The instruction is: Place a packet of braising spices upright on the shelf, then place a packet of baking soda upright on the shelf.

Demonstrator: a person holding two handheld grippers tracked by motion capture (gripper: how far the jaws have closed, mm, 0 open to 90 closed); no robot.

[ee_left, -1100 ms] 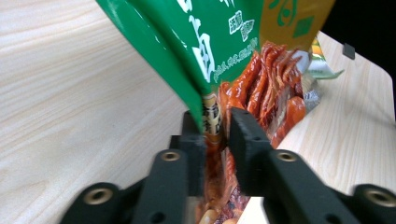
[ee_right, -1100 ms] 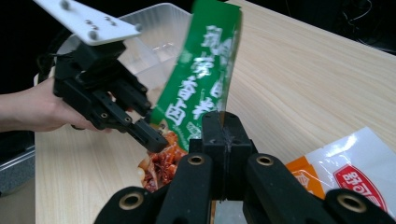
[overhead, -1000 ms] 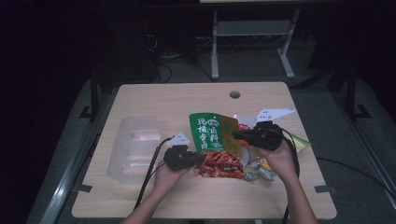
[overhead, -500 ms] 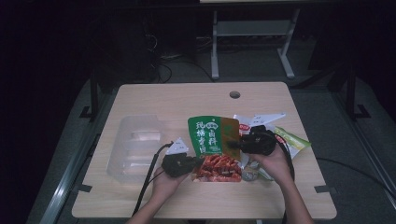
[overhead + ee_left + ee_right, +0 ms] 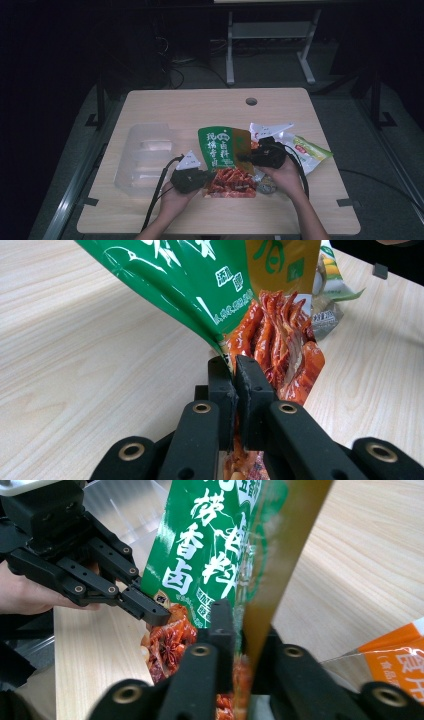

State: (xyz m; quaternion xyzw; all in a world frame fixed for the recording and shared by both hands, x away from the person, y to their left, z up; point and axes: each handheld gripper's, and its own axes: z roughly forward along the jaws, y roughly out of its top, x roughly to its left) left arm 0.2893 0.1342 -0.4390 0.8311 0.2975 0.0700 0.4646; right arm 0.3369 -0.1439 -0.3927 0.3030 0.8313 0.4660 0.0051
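Change: since a second ago both hands have drawn back toward the near edge, and the green packet now stands steeper between them.
Left hand [image 5: 172, 200]: comes in from the bottom, forearm angled up and right, palm wrapped round the tool's rear.
Left gripper [image 5: 207, 178]: low over the table, pointing right; its fingers [image 5: 220, 385] are pressed together on the packet's lower left edge, nothing but foil between them.
Right hand [image 5: 285, 175]: reaches in from below, wrist bent leftward, knuckles up.
Right gripper [image 5: 243, 159]: a little farther and higher than the left one, pointing left; in the right gripper view its fingers [image 5: 221, 625] pinch the packet's yellow-brown side fold.
Green packet [image 5: 220, 147]: held off the table by both grippers, tilted, green printed face up top, red chilli picture at the bottom end.
Table [image 5: 190, 107]: pale wood, a round hole near the far edge.
Clear tray [image 5: 142, 160]: left of the left gripper, resting flat, well apart from the packet.
Other snack packets [image 5: 305, 147]: lie heaped just right of and behind the right hand, white, orange and yellow-green wrappers overlapping.
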